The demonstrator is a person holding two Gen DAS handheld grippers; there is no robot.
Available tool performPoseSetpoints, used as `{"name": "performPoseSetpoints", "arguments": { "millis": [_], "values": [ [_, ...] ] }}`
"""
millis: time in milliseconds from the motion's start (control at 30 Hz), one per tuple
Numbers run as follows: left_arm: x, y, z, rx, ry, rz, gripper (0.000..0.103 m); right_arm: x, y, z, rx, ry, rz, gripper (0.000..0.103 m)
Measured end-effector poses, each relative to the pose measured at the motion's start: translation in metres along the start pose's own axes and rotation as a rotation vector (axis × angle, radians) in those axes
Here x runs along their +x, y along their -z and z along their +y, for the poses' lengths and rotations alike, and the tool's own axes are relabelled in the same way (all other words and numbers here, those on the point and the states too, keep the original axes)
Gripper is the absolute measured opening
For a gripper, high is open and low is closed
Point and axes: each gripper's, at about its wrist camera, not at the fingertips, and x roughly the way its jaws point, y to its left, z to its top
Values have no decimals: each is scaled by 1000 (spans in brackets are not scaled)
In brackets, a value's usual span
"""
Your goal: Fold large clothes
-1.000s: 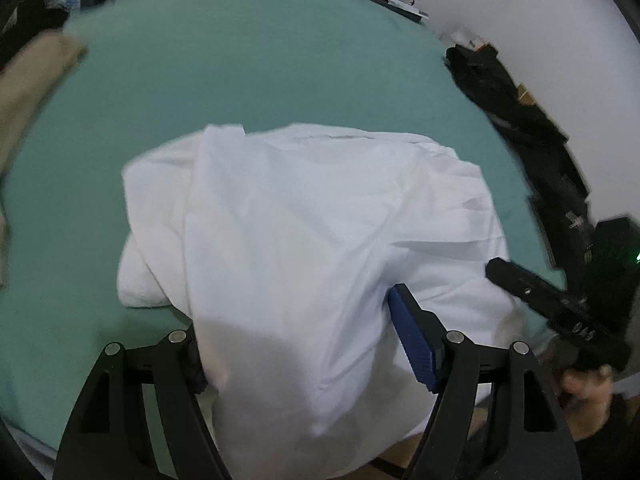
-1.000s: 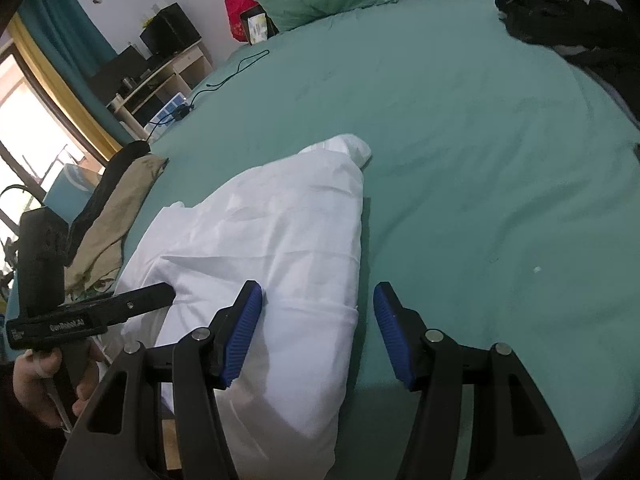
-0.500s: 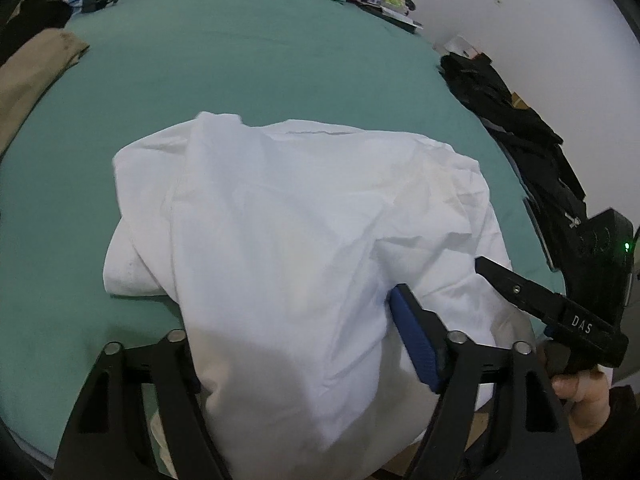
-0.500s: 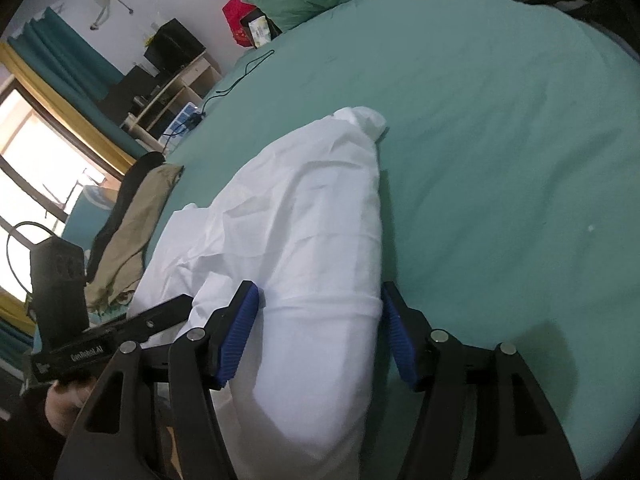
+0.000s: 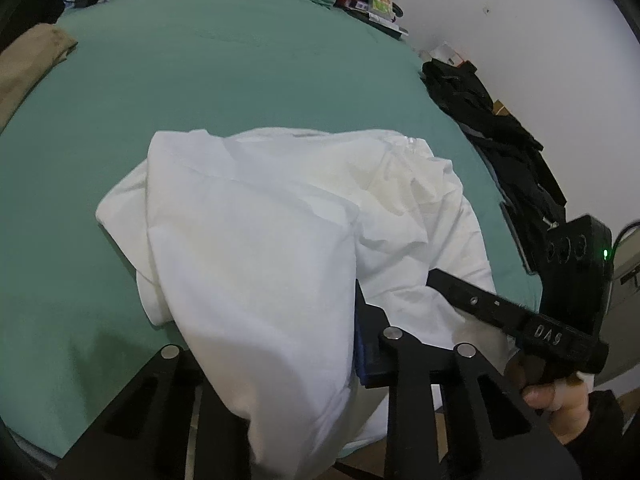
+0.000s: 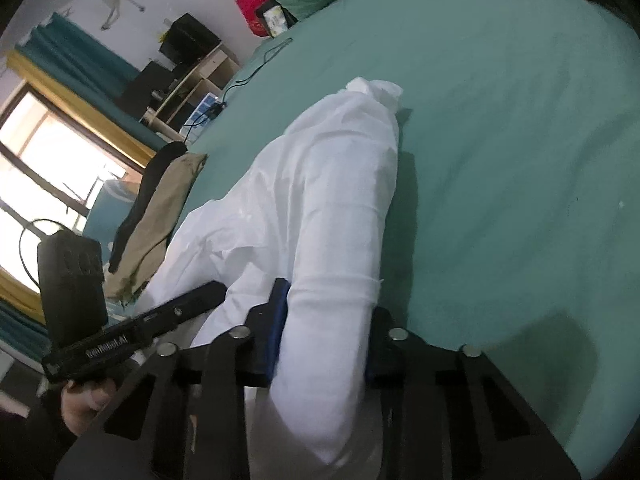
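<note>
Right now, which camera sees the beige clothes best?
The right wrist view: the beige clothes lie in full length along the bed's edge, beside something black. The left wrist view catches only one end at its left border.

Two close wrist views, shared bed point(image 5: 240, 80)

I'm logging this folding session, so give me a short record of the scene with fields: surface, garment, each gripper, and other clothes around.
surface: green bed sheet
garment: white garment, bunched near the bed's near edge
left gripper: jaws just closed, pinching white cloth
right gripper: jaws just closed, pinching white cloth
other clothes: tan garment and black clothes at opposite bed edges
</note>
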Motion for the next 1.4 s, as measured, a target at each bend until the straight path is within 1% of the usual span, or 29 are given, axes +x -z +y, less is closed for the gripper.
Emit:
{"name": "performPoseSetpoints", "arguments": {
  "millis": [67, 133, 200, 400, 567, 733, 833, 900, 1000, 1033, 1100, 1200, 1267, 1300, 1367, 1400],
  "values": [
    [-2, -2, -2, -1, -3, -8, 25, -1, 0, 5, -11, 9, -10, 24],
    [-5, -3, -5, 3, -23, -16, 23, -5, -1, 12, -37, 23, -25, 22],
    [-10, -4, -6, 10, -33, -29, 22, -11, -1, 21, -68, 30, -53, 20],
    [-29, -14, -3, 6, -11, -72, 21, -23, -12, 46, -147, 48, -108, 19],
    [-47, -31, 6, 6, 11, -121, 21, -25, -27, 67, -186, 39, -154, 19],
    [-68, -59, 25, 30, 4, -176, 21, -12, -50, 93, -230, 17, -189, 19],
    [-82, -80, 43, 41, -8, -200, 21, 4, -65, 105, -223, -10, -215, 19],
    [-92, -94, 53, 60, -27, -217, 20, 16, -74, 115, -224, -43, -242, 19],
    [-108, -114, 69, 88, -57, -241, 20, 32, -83, 121, -181, -143, -279, 19],
    [-114, -124, 79, 86, -59, -248, 20, 40, -86, 123, -165, -162, -288, 19],
    [-121, -140, 94, 91, -79, -255, 19, 59, -96, 131, -153, -175, -293, 19],
    [-118, -162, 110, 119, -125, -257, 18, 87, -109, 143, -141, -187, -296, 20],
    [-111, -174, 124, 134, -152, -246, 18, 104, -115, 148, -145, -179, -294, 20],
    [-104, -180, 133, 125, -156, -231, 18, 116, -119, 149, -150, -168, -286, 20],
    [-83, -189, 162, 60, -153, -174, 18, 138, -122, 145, -137, -154, -254, 21],
    [-69, -191, 179, 20, -151, -137, 18, 155, -124, 139, -114, -134, -223, 23]
  ]
}}
